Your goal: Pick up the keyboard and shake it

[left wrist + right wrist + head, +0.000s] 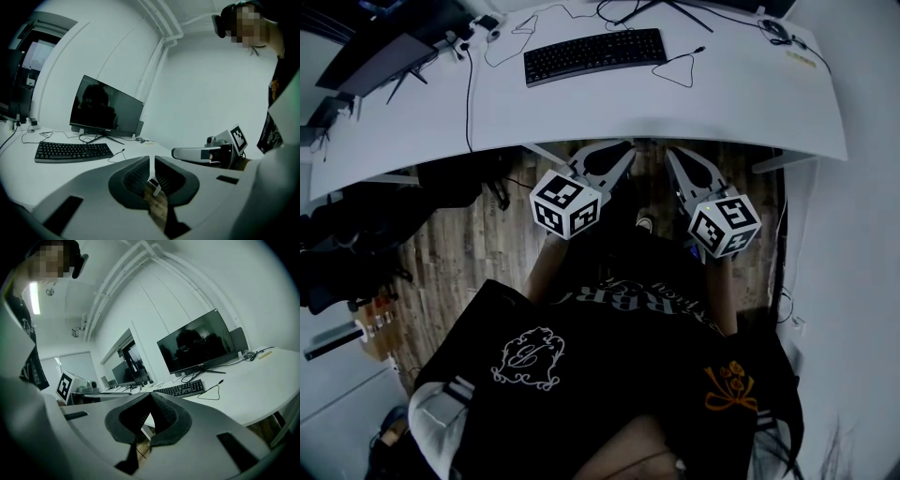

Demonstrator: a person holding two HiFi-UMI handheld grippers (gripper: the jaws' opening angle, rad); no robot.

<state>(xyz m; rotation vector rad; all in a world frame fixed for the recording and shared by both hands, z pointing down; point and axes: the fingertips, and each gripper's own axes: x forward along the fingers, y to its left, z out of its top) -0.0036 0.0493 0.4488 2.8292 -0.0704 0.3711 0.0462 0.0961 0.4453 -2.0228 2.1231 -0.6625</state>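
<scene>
A black keyboard (594, 54) lies flat on the white desk (731, 103), with its loose cable looped to its right. It also shows in the left gripper view as the keyboard (73, 151) and in the right gripper view as the keyboard (180, 389), far ahead of the jaws. My left gripper (628, 148) and right gripper (672, 152) hover side by side at the desk's near edge, above the floor and well short of the keyboard. Both are shut with nothing between their pads. In its own view the left gripper (152, 159) shows only a thin slit; the right gripper (151, 394) is fully closed.
A dark monitor (107, 111) stands behind the keyboard, with cables (684, 70) trailing over the desk. More monitors (123, 366) line the desk further left. Wooden floor (478, 244) and dark chairs (347, 244) lie below and to the left.
</scene>
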